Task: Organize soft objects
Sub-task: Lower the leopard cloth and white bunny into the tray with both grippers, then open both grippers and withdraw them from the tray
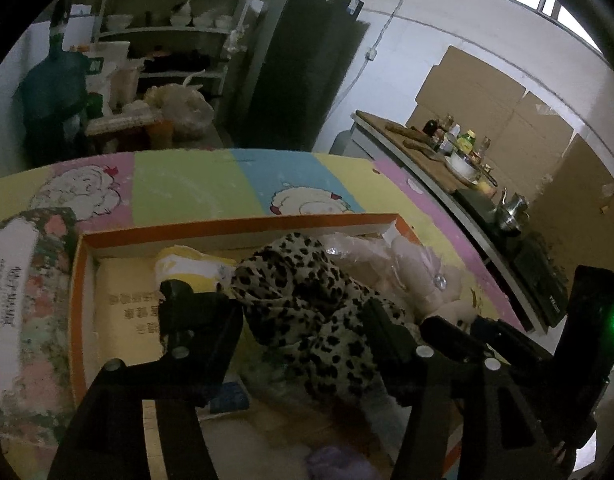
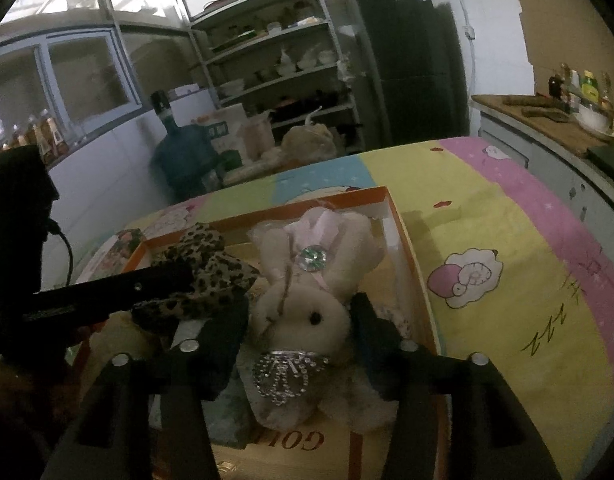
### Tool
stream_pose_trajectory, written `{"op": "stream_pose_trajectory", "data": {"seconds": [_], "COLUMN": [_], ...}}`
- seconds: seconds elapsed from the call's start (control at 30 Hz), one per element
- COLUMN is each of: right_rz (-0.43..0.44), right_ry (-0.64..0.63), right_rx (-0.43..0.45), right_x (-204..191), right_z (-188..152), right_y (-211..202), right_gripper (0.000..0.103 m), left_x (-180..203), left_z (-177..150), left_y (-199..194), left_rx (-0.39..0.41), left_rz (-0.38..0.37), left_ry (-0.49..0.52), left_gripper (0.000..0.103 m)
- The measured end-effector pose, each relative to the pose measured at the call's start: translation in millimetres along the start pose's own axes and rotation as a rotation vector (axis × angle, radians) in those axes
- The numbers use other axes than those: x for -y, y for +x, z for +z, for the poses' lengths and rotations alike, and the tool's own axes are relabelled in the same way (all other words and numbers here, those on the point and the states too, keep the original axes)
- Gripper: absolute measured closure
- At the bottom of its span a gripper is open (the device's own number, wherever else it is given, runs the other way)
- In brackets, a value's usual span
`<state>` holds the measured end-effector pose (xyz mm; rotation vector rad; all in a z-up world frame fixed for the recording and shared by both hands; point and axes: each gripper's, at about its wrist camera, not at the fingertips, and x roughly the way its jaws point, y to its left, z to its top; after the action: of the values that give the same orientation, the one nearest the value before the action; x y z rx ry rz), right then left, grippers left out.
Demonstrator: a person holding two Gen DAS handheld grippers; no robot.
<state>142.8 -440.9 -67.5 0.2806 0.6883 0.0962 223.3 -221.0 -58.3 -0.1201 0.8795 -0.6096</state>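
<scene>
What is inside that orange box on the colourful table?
Inside the orange box lie a cream plush rabbit, a leopard-print cloth and a yellow-and-white packet. The box floor shows printed cardboard; whatever sits under the cloth and rabbit is covered.

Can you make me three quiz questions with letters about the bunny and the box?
1. Where is the toy bunny?
A. in the box
B. on the shelf
C. on the floor

2. What colour is the box's rim?
A. blue
B. orange
C. black

3. How is the right gripper set around the bunny?
A. pressed flat shut
B. jaws apart, one finger each side
C. far away from it

Answers: 1 A, the bunny lies inside the box walls beside the spotted cloth. 2 B, the rim is orange. 3 B, a finger stands either side of its head.
</scene>
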Motion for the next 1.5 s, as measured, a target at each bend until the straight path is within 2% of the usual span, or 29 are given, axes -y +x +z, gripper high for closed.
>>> {"op": "stream_pose_trajectory", "data": {"seconds": [0.13,0.67,1.0,1.5], "right_rz": [-0.015,-0.055,-0.051,-0.006], "right_ry": [0.001,-0.009,-0.046,-0.079], "right_rx": [0.013,0.074,0.113,0.142], "right_x": [-1.8,-18.1,-48.8,-107.6], "right_z": [0.4,-2.3,-3.3,-11.2], "right_y": [-4.3,-37.2,-53.9,-61.2], "right_gripper": [0.040,0.039,0.039,0.039], "left_x": [1.9,4.0,-6.0,-47.2], "left_z": [-0.3,-10.2,-24.3,-45.7], "left_y": [-11.1,-52.1,-90.5,-148.1], "left_rx": [0.030,0.103,0.164,0.229], "left_rz": [0.010,0.013,0.094,0.237], "left_ry": [0.015,0.038,0.061,0.033], "left_gripper": [0.037,0.036,0.036,0.036]}}
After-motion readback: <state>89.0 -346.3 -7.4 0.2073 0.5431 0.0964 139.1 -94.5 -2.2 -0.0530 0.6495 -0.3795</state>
